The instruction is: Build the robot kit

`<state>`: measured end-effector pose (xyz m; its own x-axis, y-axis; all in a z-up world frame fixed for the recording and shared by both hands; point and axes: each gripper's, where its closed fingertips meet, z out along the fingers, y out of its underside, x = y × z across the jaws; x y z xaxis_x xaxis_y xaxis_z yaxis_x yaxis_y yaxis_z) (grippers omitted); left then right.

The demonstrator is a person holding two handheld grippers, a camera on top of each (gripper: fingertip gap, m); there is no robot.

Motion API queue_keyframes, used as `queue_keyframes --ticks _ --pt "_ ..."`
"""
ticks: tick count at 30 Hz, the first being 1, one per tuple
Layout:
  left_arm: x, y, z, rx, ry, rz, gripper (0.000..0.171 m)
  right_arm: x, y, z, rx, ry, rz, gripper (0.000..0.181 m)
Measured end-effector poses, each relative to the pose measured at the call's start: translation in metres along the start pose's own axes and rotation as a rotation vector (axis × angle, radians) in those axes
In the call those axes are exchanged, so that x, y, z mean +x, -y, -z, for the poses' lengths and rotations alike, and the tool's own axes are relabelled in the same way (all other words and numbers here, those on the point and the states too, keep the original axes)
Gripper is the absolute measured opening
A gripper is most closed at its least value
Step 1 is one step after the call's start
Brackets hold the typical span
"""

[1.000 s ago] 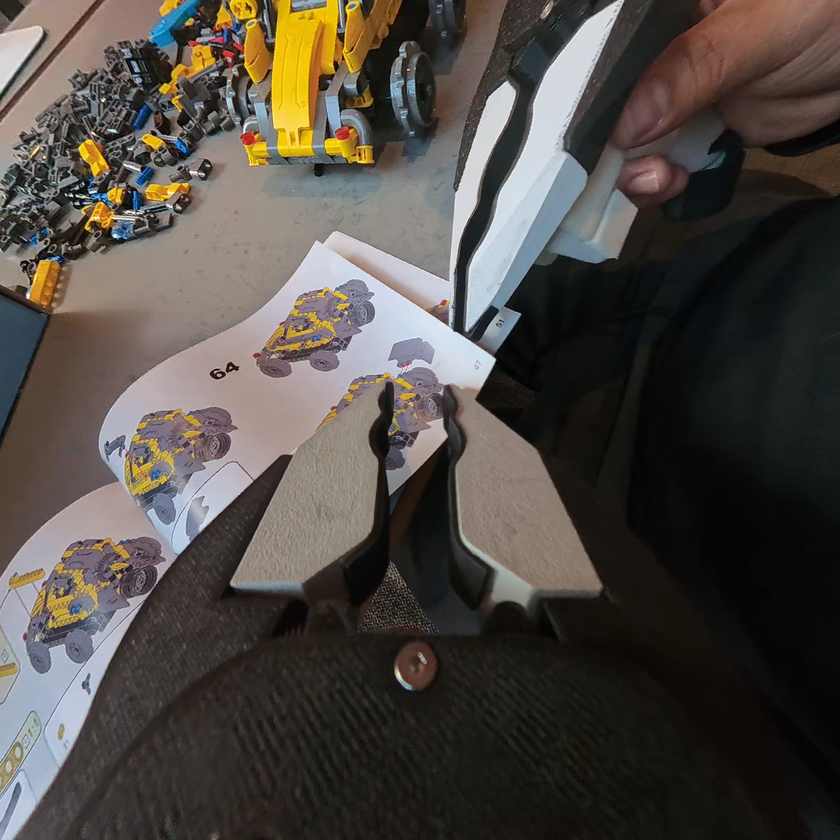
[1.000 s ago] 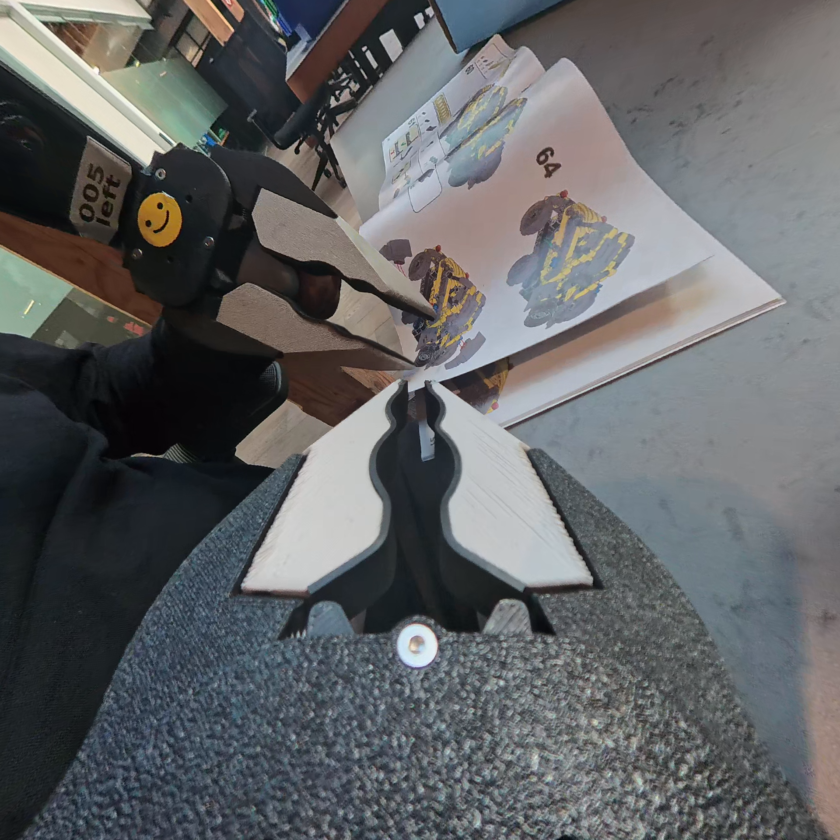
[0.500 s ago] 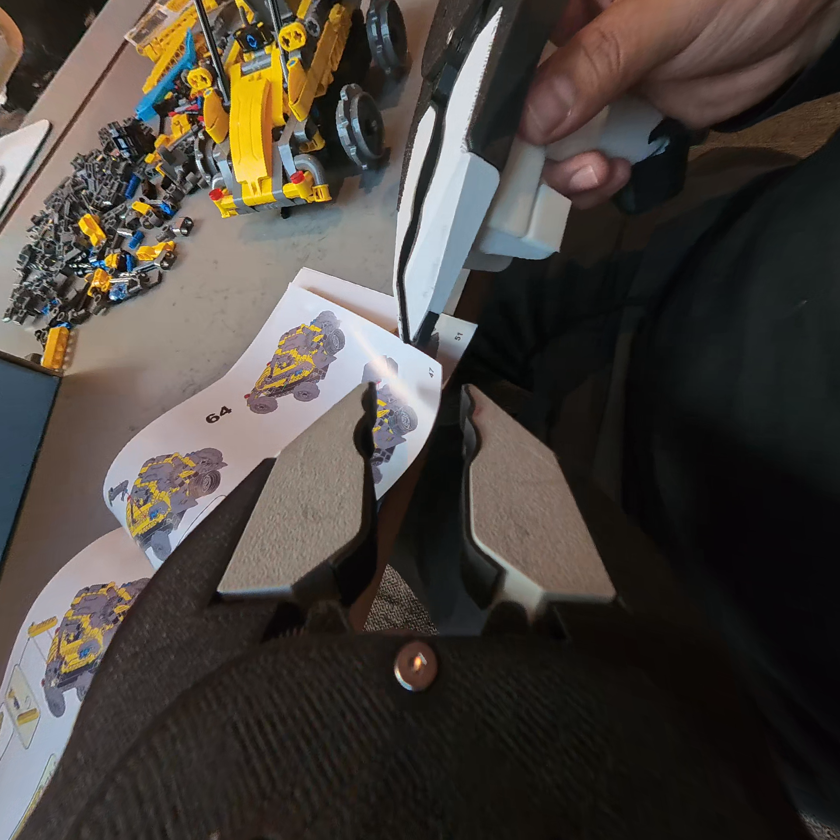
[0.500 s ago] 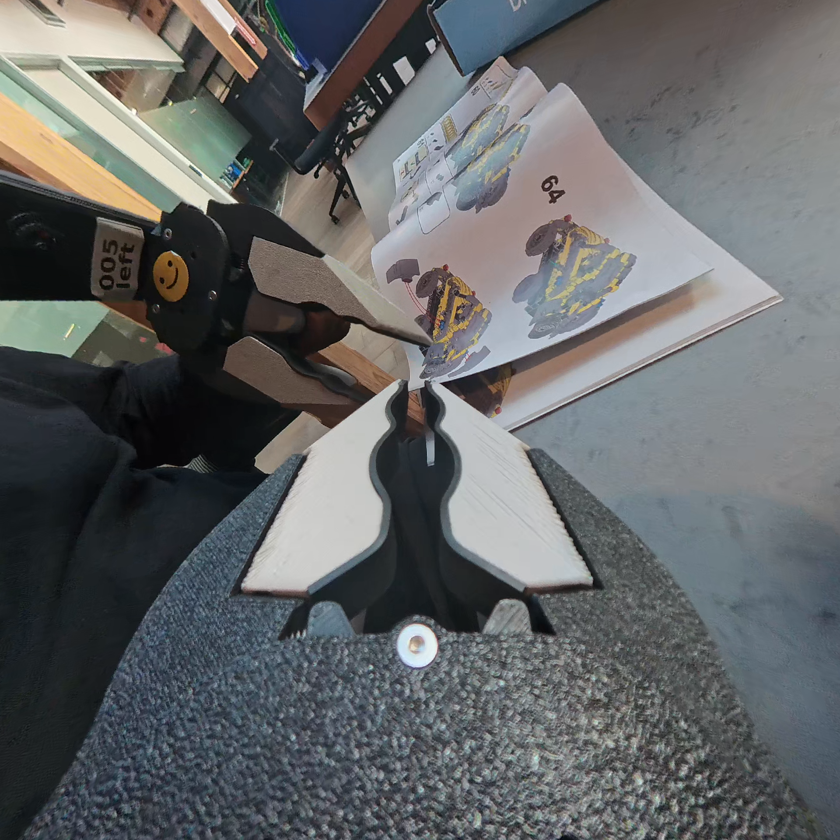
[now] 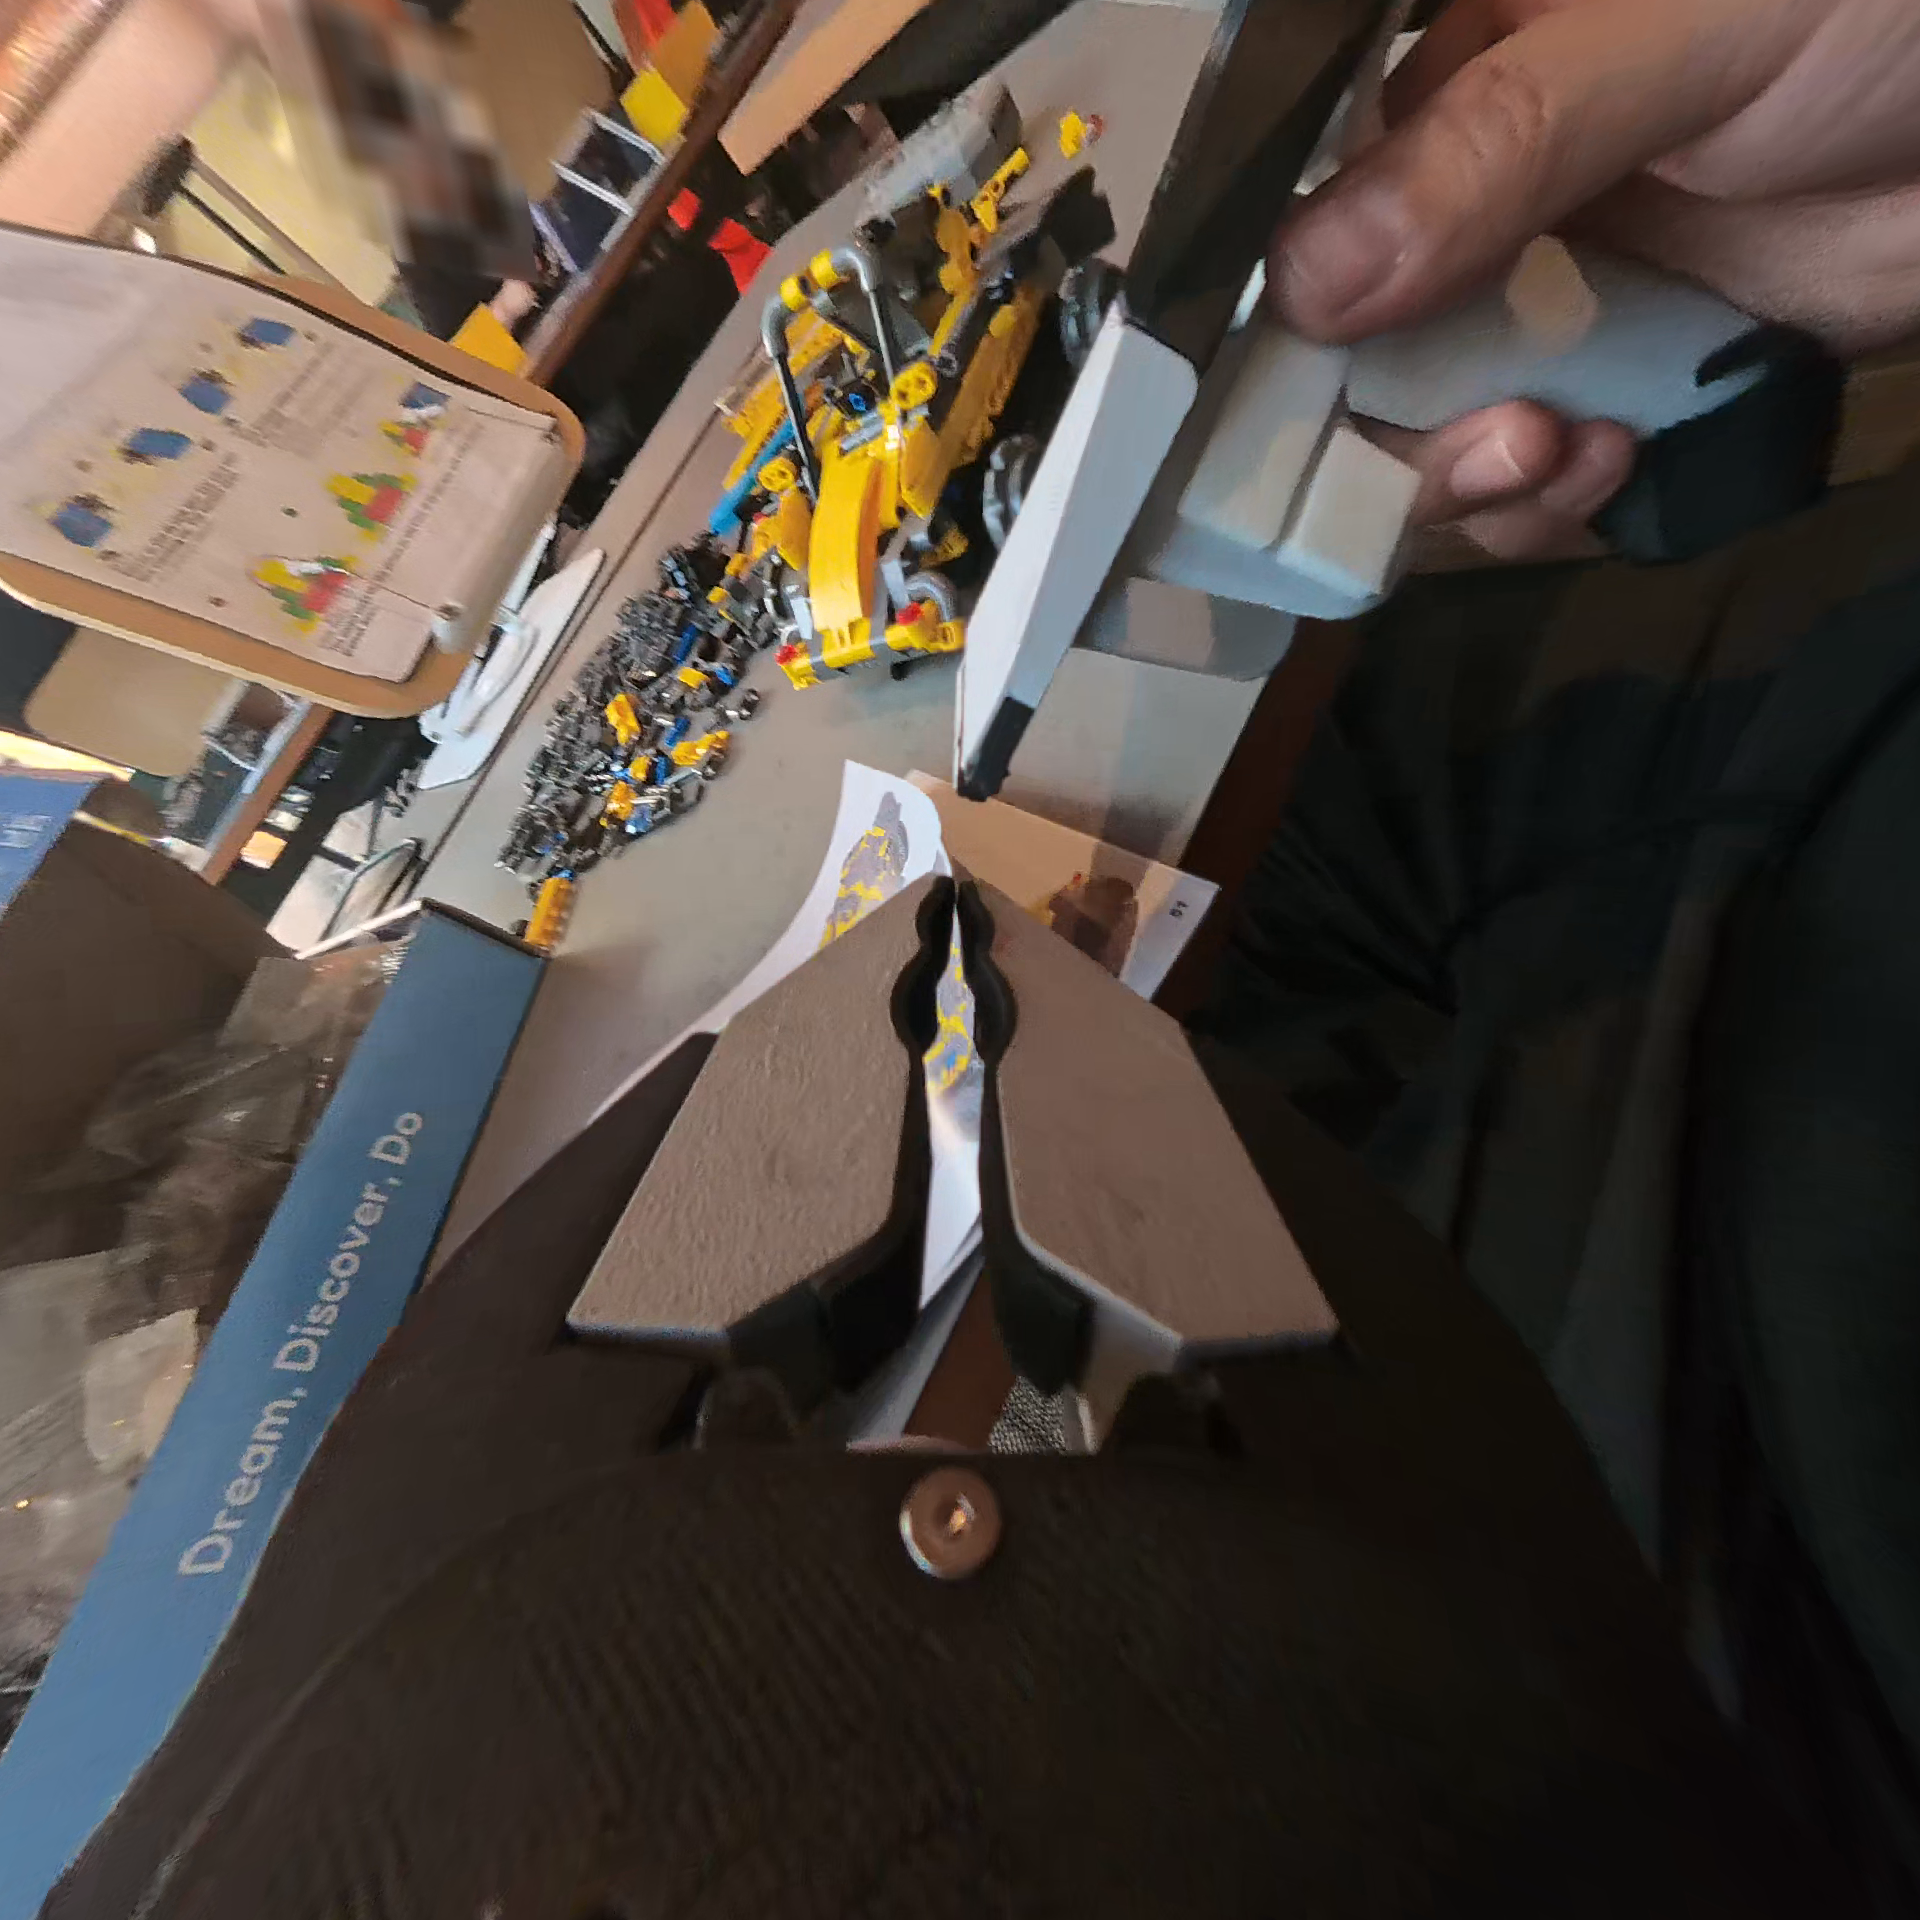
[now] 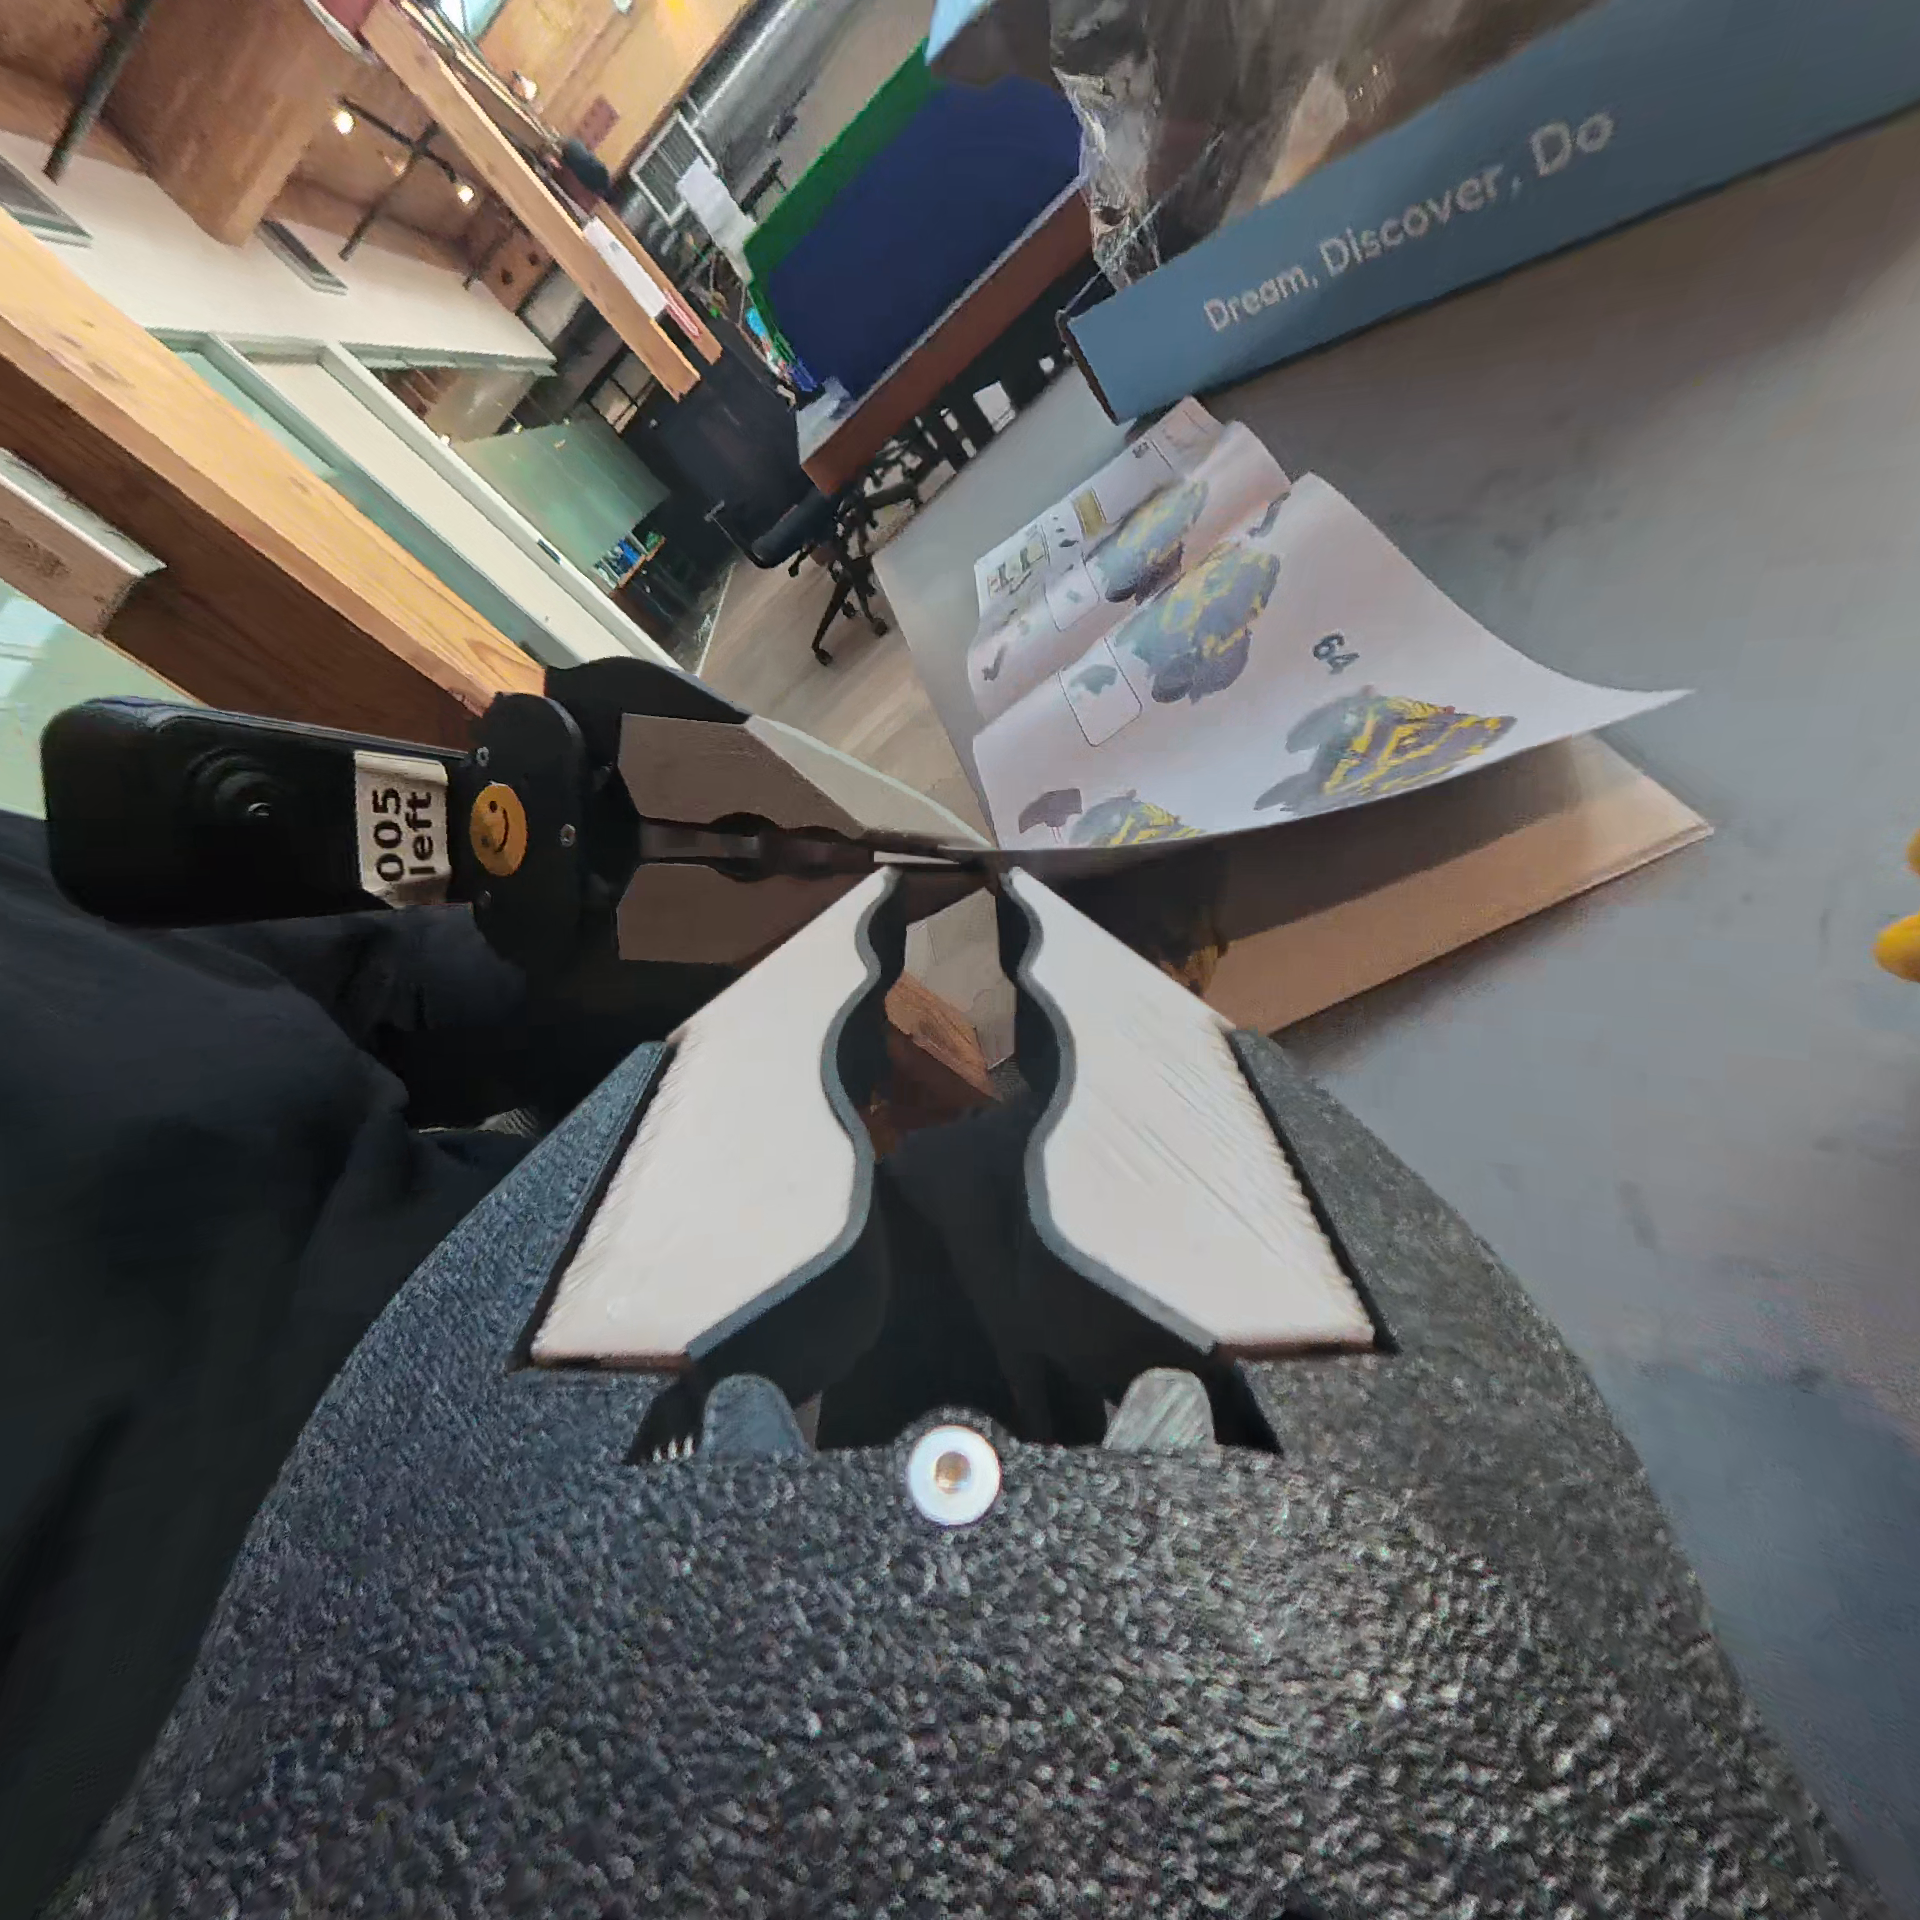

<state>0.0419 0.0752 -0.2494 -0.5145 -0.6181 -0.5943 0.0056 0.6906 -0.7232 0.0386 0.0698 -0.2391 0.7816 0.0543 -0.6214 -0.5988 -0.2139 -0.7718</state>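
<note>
An open instruction booklet (image 6: pixel 1455 831) lies at the table's near edge. My left gripper (image 5: pixel 954 896) is shut on the corner of its top page (image 5: pixel 951 1049). In the right wrist view this gripper (image 6: pixel 961 847) holds the page (image 6: pixel 1299 665) curled up off the pages below. My right gripper (image 6: pixel 951 881) is open and empty, its tips just beside the held corner. In the left wrist view a hand holds it (image 5: pixel 985 764) just above the booklet's lower page (image 5: pixel 1101 904).
A yellow brick-built vehicle (image 5: pixel 883 468) stands farther back on the grey table (image 5: pixel 665 925), with a pile of loose small pieces (image 5: pixel 634 717) to its left. A long blue box (image 5: pixel 312 1299) lies along the left side. A board with a printed sheet (image 5: pixel 260 468) stands behind. Both grippers' tips are roughly 15 cm from the yellow brick-built vehicle (image 5: pixel 883 468).
My left gripper has closed on the top page's corner and lifted it. My right gripper has opened and let go of the paper edge it pinched.
</note>
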Motion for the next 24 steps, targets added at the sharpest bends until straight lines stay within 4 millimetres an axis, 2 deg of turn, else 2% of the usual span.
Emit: queue_keyframes --ticks 3,6,7,9,12,14,20,21,24 --pt "-0.005 0.007 -0.001 0.025 0.04 -0.009 0.0 0.008 -0.006 -0.004 -0.047 -0.07 0.022 0.024" --pt "-0.002 0.009 0.0 0.045 0.016 0.035 0.0 0.007 -0.009 -0.006 -0.041 -0.049 0.002 0.026" --pt "-0.002 0.005 -0.001 0.034 0.002 0.069 0.002 0.009 -0.011 -0.007 -0.053 -0.052 0.001 0.026" --pt "-0.001 -0.001 0.0 0.007 -0.041 0.164 0.017 0.015 -0.015 -0.007 -0.073 -0.073 0.0 0.03" --pt "0.004 -0.012 0.0 -0.031 -0.109 0.246 0.026 0.018 -0.015 -0.007 -0.063 -0.071 -0.018 0.024" --pt "0.006 -0.017 0.0 -0.041 -0.116 0.245 0.027 0.022 -0.016 -0.006 -0.07 -0.083 -0.026 0.012" --pt "0.014 -0.022 -0.005 -0.069 -0.145 0.212 0.031 0.021 -0.014 -0.006 -0.056 -0.071 -0.045 0.0" --pt "0.015 -0.022 -0.006 -0.072 -0.143 0.208 0.03 0.02 -0.012 -0.006 -0.044 -0.058 -0.055 0.0" --pt "0.01 -0.025 -0.008 -0.086 -0.107 0.18 0.015 0.015 -0.004 -0.004 -0.013 -0.024 -0.069 0.0"
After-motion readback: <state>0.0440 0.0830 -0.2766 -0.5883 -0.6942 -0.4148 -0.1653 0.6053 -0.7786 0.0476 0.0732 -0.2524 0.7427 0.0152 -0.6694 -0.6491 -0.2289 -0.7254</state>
